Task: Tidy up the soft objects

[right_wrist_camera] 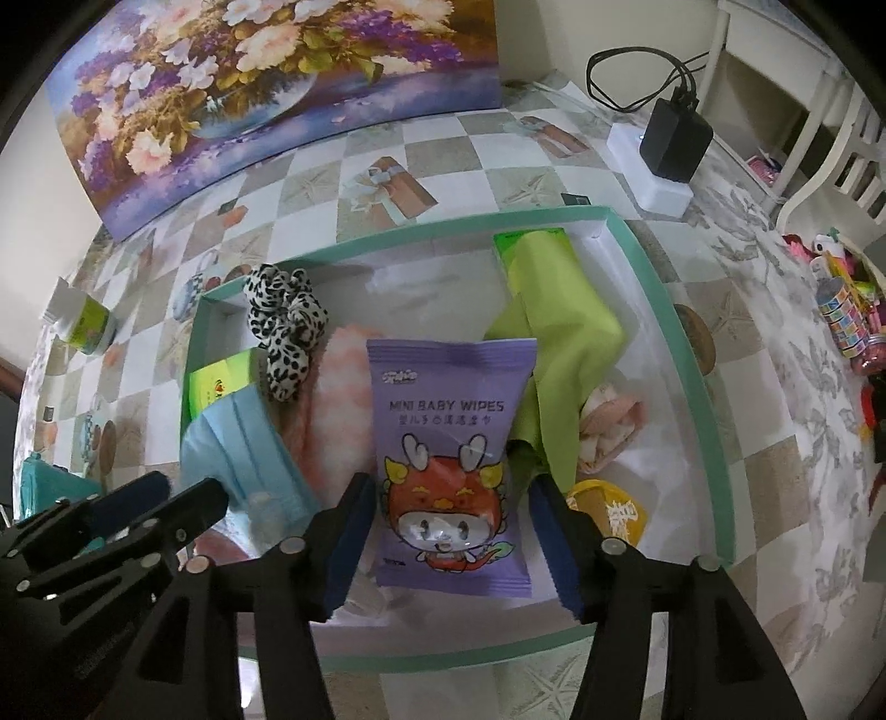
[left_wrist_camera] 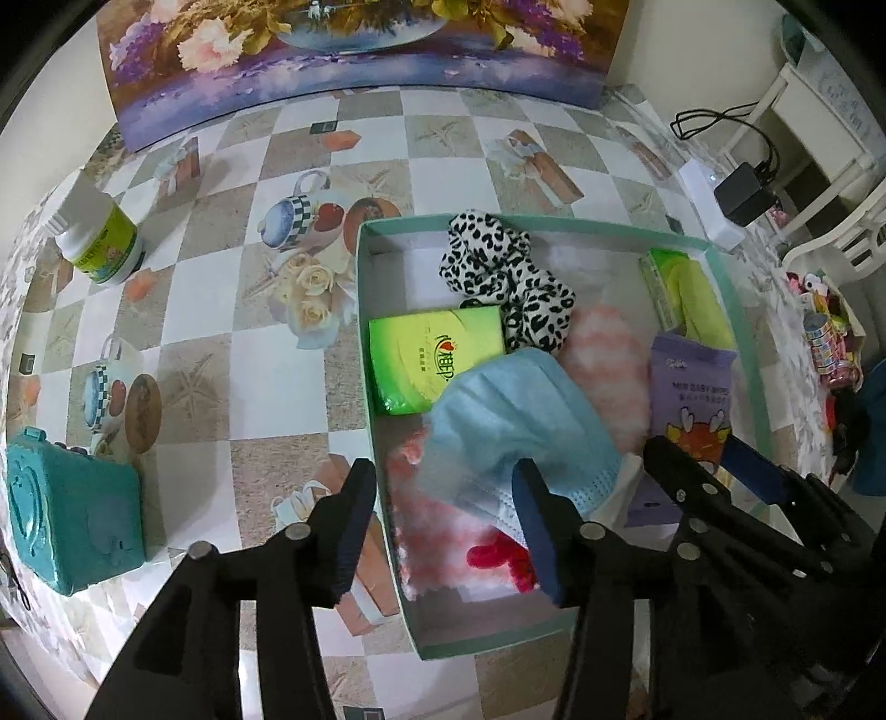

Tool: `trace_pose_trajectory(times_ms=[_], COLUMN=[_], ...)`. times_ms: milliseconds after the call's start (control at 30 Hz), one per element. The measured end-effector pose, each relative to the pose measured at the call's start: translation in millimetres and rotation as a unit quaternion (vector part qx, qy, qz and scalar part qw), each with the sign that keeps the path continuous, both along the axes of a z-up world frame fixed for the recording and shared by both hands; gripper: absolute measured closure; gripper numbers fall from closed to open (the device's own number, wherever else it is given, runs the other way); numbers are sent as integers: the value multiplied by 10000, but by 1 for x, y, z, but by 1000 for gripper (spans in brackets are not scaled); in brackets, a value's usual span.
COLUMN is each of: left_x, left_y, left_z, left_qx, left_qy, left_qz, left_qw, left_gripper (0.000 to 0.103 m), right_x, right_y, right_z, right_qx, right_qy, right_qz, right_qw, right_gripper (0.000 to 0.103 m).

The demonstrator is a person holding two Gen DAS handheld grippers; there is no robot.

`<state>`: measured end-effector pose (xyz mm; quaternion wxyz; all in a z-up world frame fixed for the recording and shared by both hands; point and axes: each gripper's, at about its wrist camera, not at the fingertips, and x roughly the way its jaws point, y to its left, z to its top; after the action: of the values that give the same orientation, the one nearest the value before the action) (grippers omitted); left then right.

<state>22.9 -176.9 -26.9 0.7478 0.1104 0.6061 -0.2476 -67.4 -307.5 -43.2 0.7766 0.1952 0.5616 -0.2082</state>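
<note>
A teal-rimmed box (left_wrist_camera: 362, 288) (right_wrist_camera: 686, 354) holds soft items: a leopard-print scrunchie (left_wrist_camera: 498, 277) (right_wrist_camera: 285, 327), a green tissue pack (left_wrist_camera: 426, 360), a blue face mask (left_wrist_camera: 515, 426) (right_wrist_camera: 243, 443), a pink fluffy cloth (left_wrist_camera: 609, 365) (right_wrist_camera: 338, 410), a purple baby wipes pack (right_wrist_camera: 451, 443) (left_wrist_camera: 692, 399) and a green cloth (right_wrist_camera: 559, 343). My left gripper (left_wrist_camera: 443, 520) is open over the box's near-left corner, its jaws astride the box wall and the mask's edge. My right gripper (right_wrist_camera: 454, 540) is open, its jaws either side of the wipes pack.
A green-labelled jar (left_wrist_camera: 102, 243) and a teal case (left_wrist_camera: 72, 515) sit on the checked tablecloth left of the box. A flower painting (left_wrist_camera: 354, 50) stands at the back. A black charger on a white block (right_wrist_camera: 673, 144) and a pile of small toys (right_wrist_camera: 847, 315) are to the right.
</note>
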Motion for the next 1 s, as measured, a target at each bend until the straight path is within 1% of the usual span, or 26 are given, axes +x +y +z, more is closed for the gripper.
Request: trace_pose_trajectory(times_ms=[167, 300, 367, 467, 533, 567, 633, 667, 700, 733, 767, 800, 900, 1000], left_x=[2, 6, 11, 19, 26, 29, 34, 37, 38, 40, 41, 43, 43, 42], left_y=[5, 11, 18, 27, 35, 38, 44, 47, 50, 52, 54, 56, 58, 58], left_z=[16, 27, 31, 31, 29, 27, 25, 23, 23, 22, 21, 21, 22, 23], left_qx=[-149, -301, -286, -106, 30, 106, 223, 272, 301, 336, 361, 392, 458, 452], left_qy=[-121, -202, -296, -480, -568, -607, -674, -700, -718, -744, -769, -823, -971, -1002], left_qz=[39, 113, 248, 471, 595, 658, 716, 726, 746, 787, 821, 869, 913, 883], left_qw=[9998, 9993, 9988, 9977, 9966, 9959, 9949, 9945, 9942, 9936, 9930, 9920, 9900, 9900], left_gripper=[44, 42, 34, 31, 28, 23, 19, 19, 19, 16, 13, 7, 5, 4], right_x=[-1, -2, -3, -1, 0, 1, 3, 4, 5, 6, 7, 7, 7, 8], right_y=[-2, -3, -3, 0, 3, 5, 9, 11, 12, 13, 14, 15, 15, 16], right_z=[10, 18, 22, 27, 28, 28, 26, 25, 24, 23, 23, 22, 21, 19], right_qx=[-113, -204, -238, -270, -276, -265, -229, -230, -249, -276, -311, -338, -382, -374], right_qy=[-110, -206, -271, -358, -399, -418, -424, -419, -400, -383, -359, -340, -317, -295], right_qz=[-58, -120, -140, -104, -67, -37, 53, 77, 92, 95, 86, 81, 77, 95], right_qw=[9999, 9995, 9993, 9989, 9988, 9988, 9988, 9988, 9988, 9988, 9988, 9988, 9987, 9988], right_gripper=[40, 40, 40, 39, 27, 26, 25, 22, 14, 7, 3, 0, 0, 0])
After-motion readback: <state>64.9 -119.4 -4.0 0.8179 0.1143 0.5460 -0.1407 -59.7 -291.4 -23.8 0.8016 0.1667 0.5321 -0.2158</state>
